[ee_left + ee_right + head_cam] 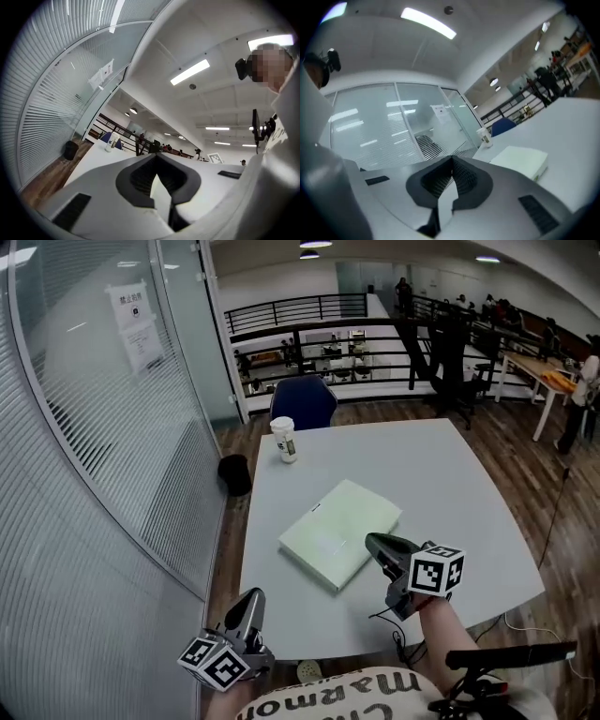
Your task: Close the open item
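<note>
A pale green book [339, 531] lies flat and closed in the middle of the grey table [450, 493]; the right gripper view shows the book [520, 160] just ahead on the right. My right gripper [372, 542] hovers beside the book's near right corner, jaws shut and holding nothing [451, 159]. Low at the table's near left corner is my left gripper [254, 598], well apart from the book. Its jaws are also shut on nothing [156, 155].
A white paper cup [284, 440] stands near the table's far left edge. Behind it is a blue chair [303, 404]. A black bin [234, 474] sits on the wooden floor by the glass wall at left. People and desks are far back right.
</note>
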A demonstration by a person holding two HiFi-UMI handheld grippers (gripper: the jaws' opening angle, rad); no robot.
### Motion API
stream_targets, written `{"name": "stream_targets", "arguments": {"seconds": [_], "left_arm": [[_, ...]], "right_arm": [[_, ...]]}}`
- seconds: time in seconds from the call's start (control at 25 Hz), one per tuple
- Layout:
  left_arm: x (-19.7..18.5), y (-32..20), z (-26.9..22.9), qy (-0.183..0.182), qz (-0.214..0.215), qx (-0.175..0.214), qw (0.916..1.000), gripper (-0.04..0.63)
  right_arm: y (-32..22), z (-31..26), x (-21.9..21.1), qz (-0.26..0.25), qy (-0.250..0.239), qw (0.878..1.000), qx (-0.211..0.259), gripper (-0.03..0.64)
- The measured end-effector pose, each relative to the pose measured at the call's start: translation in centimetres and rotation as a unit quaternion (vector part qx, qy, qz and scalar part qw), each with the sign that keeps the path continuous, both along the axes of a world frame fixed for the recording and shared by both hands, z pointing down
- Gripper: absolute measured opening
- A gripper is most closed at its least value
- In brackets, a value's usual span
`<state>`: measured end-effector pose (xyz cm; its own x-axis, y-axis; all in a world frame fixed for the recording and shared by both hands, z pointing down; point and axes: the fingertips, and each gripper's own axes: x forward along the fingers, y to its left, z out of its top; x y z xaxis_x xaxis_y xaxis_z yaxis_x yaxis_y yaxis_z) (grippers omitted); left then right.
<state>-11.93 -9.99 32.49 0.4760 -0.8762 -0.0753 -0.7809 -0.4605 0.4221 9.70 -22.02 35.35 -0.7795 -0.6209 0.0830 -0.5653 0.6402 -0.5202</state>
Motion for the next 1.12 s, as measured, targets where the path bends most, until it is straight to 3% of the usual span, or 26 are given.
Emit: {"name": "stream_targets", "arguments": {"seconds": [0.16, 0.36, 0.68, 0.88, 1.12], "left_arm": [[3.1, 2.4, -1.2, 0.026, -0.006, 0.024, 0.9994, -0.01], [8.5, 5.2, -1.8, -0.009, 0.028, 0.031, 0.9991, -0.009], [11.6, 11.0, -0.5, -0.03, 0.036, 0.01, 0.9989, -0.009], [11.5, 13.1, -0.3, -0.027, 0.044, 0.01, 0.9986, -0.01], [11.1, 15.4, -0.4, -0.026, 0.079, 0.01, 0.9965, -0.009]], "right_arm": [[5.5, -2.8, 4.2, 0.021, 0.068, 0.994, 0.085, -0.005], [10.0, -4.3, 7.4, 0.032, 0.156, 0.973, 0.164, -0.005], [15.3, -4.5, 10.0, 0.051, 0.165, 0.97, 0.173, -0.005], [17.4, -5.8, 11.2, 0.087, 0.134, 0.972, 0.174, -0.005], [20.7, -6.2, 10.8, 0.11, 0.17, 0.963, 0.178, -0.005]]}}
